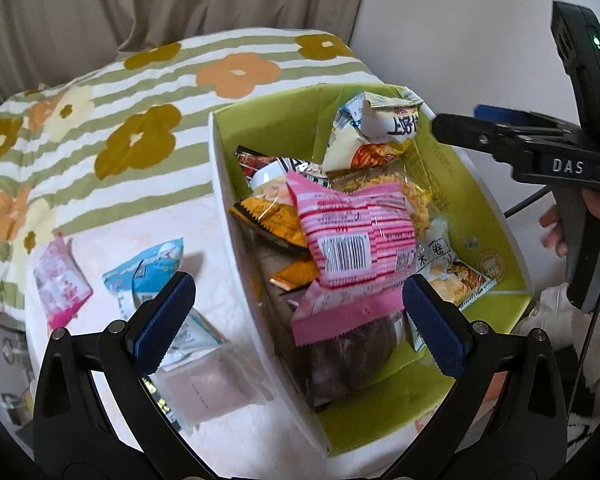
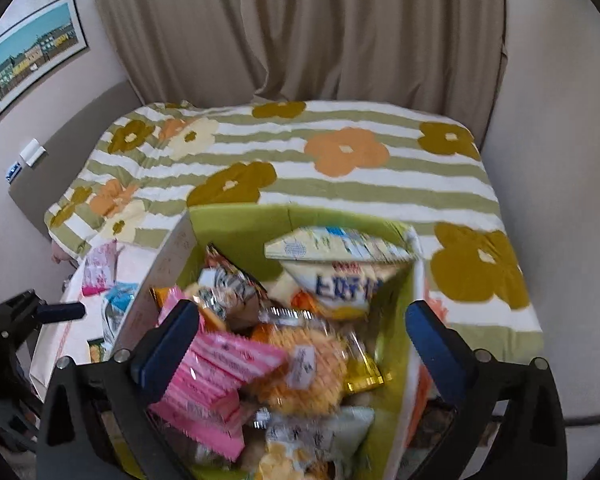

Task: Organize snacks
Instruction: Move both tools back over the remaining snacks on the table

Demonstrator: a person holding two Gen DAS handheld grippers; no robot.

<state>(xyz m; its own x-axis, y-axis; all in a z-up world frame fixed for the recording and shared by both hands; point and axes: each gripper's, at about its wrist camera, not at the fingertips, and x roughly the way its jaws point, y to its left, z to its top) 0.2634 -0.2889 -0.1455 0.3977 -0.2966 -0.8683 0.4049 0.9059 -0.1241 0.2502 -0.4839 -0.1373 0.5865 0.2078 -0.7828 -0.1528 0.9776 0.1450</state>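
A box with a green inside (image 1: 284, 120) (image 2: 236, 232) holds several snack packets. A pink striped packet (image 1: 352, 236) (image 2: 220, 372) lies on top, next to a white chip bag (image 1: 376, 128) (image 2: 340, 276) and an orange-yellow packet (image 1: 272, 216) (image 2: 304, 372). My left gripper (image 1: 300, 324) is open and empty above the box's near left wall. My right gripper (image 2: 304, 340) is open and empty above the box; it also shows at the right in the left wrist view (image 1: 460, 128). On the table left of the box lie a blue packet (image 1: 156, 268) (image 2: 118, 304), a pink packet (image 1: 60, 284) (image 2: 98, 268) and a clear-wrapped packet (image 1: 208, 384).
The box stands on a pale tablecloth (image 1: 112, 240). Behind is a bed with a flowered green-striped cover (image 1: 140, 92) (image 2: 340, 168), beige curtains (image 2: 300, 28) and a framed picture (image 2: 32, 52) on the left wall.
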